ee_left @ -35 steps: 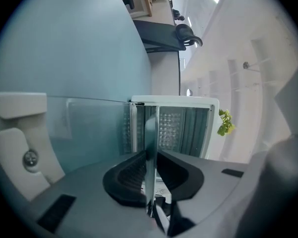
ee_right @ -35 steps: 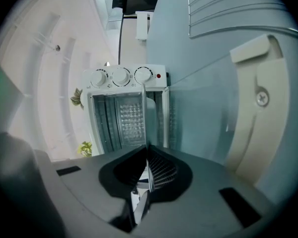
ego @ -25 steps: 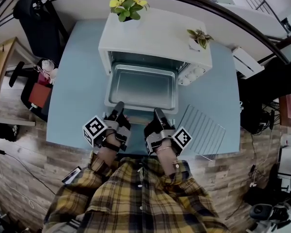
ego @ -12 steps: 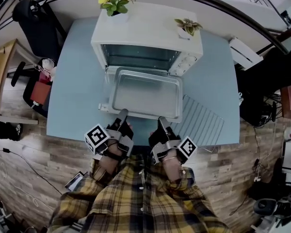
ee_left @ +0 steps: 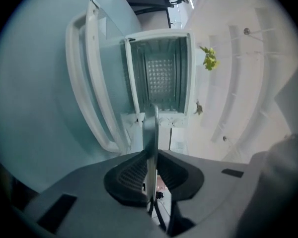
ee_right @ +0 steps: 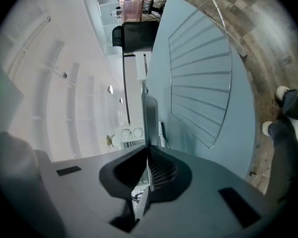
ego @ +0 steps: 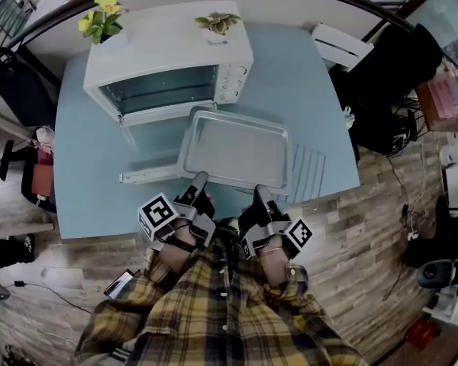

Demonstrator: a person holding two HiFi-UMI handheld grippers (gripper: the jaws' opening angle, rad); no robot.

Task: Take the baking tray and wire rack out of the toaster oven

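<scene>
The tray (ego: 235,149) is out of the oven (ego: 168,44) and seems to be held just clear of the table (ego: 305,90) by its near long rim. The left gripper (ego: 199,181) pinches that rim toward its left end and the right gripper (ego: 260,191) toward its right end; each has its jaws closed down onto the thin metal edge, which both gripper views show edge-on between the pads.

From the grippers the tray stretches away toward the oven; its long axis runs across the person, left to right, roughly parallel to the oven's front. Its far left corner lies near the oven's mouth, above the lowered door (ego: 148,176); its right end overlaps the near-left part of the rack (ego: 311,172), which lies flat on the table to the right of the door, already out.

That overlap is what the next move likely turns on. Lowered where it hangs, the tray would probably land partly on the rack's wires and partly on the door, and sit crooked; bare table shows beyond the rack and beside the oven.

Both hands share the load, so neither is the nearer; the right one is on the rack's side. Carrying the tray level to a bare patch seems the safer course; the task then looks close to finished.
</scene>
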